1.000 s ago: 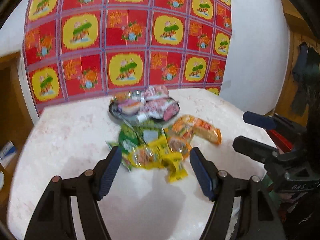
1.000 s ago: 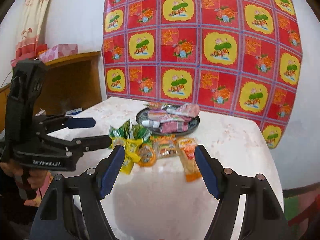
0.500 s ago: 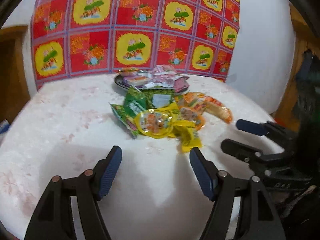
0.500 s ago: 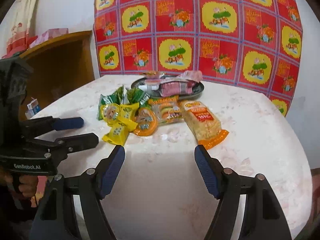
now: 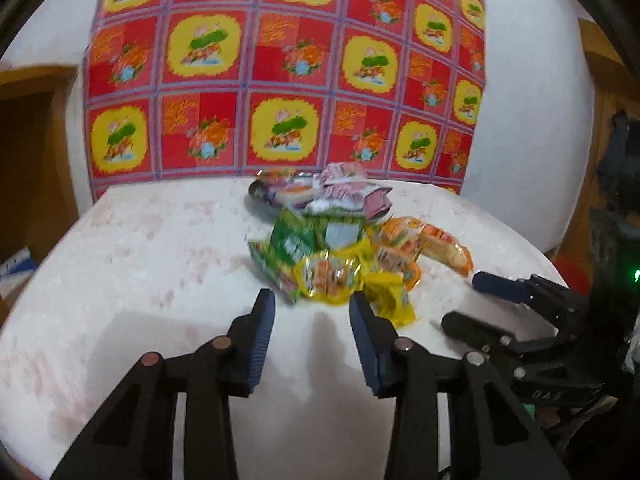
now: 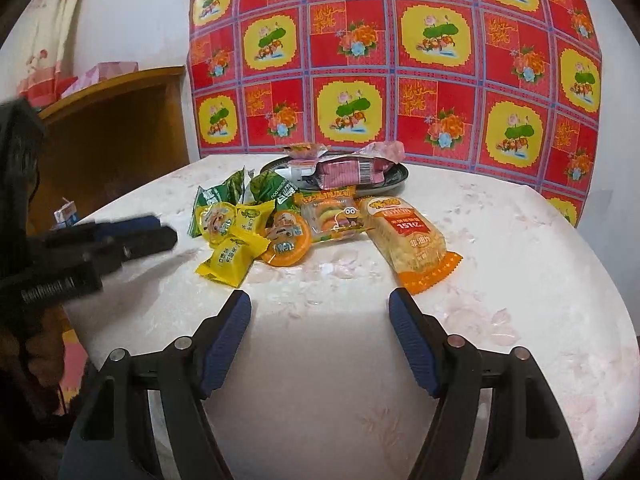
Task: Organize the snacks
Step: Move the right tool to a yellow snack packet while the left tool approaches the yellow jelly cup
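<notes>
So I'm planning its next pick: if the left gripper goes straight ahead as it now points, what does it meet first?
Probably the round yellow snack pack, dead ahead of the open left gripper; depth is unclear in this blurred view.

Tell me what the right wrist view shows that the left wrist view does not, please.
Only the right wrist view shows a pink box on the wooden cabinet and readable print on the orange rice-cracker pack. Only the left wrist view shows a green light at its right edge. Both show the dark plate of snacks, the loose yellow packets, the red patterned sheet, and both open grippers: left, right.
</notes>
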Available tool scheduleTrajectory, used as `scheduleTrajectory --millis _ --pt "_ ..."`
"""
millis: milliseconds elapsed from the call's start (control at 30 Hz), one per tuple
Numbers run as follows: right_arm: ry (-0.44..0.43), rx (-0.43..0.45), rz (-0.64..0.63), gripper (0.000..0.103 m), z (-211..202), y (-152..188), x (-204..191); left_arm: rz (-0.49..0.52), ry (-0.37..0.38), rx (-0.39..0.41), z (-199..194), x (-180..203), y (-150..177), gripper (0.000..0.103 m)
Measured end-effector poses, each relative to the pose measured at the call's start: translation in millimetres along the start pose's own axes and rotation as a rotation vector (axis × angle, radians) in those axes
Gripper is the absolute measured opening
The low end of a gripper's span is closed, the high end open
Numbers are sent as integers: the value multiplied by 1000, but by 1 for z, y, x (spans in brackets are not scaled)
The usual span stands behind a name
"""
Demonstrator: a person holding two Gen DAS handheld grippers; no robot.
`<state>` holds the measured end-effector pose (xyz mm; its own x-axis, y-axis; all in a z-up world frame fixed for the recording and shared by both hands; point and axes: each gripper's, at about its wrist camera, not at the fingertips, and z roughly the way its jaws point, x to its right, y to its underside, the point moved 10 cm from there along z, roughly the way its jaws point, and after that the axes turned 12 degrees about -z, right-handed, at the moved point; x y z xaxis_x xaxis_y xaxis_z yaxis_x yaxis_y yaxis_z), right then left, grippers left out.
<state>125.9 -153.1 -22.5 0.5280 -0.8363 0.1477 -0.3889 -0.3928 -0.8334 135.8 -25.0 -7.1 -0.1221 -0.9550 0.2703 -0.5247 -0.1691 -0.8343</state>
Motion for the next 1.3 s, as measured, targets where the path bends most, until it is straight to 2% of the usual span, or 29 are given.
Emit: scheduleTrajectory --millis 133,233,300,467,567,633,700,733,800,900,1000,1100,1300 --pt "8 8 -15 73 0 0 -2 33 0 -11 11 8 -14 53" --pt "-5 14 -11 73 -1 0 -1 92 -12 -36 24 15 -17 53" --pt "-9 21 -22 73 -1 1 -1 138 12 -117 35 24 -9 53" --pt "-11 30 -28 73 -2 1 -2 199 -103 -160 50 24 -5 53" --pt "-11 33 -30 73 -3 1 -1 200 -127 -200 58 20 -1 53" --pt "-15 36 -36 73 -3 1 -1 206 -136 -199 57 18 1 47" --pt "-27 41 -43 65 -4 1 -2 189 -118 -203 55 15 3 28" --pt "-41 47 -47 58 -5 0 -4 160 -97 -203 52 12 5 28" --pt "-60 43 -51 57 -5 -1 -5 112 -68 -198 47 8 6 27" --pt "-92 21 -54 48 -4 -4 -10 51 -24 -196 39 2 8 27" --pt "-120 15 -37 48 -4 -11 -18 20 9 -180 26 -1 11 27" --pt "-128 20 -14 48 -4 -22 -26 48 9 -149 14 -2 16 27" --pt "-120 -86 3 48 20 -28 -37 39 19 -117 6 -15 21 28"
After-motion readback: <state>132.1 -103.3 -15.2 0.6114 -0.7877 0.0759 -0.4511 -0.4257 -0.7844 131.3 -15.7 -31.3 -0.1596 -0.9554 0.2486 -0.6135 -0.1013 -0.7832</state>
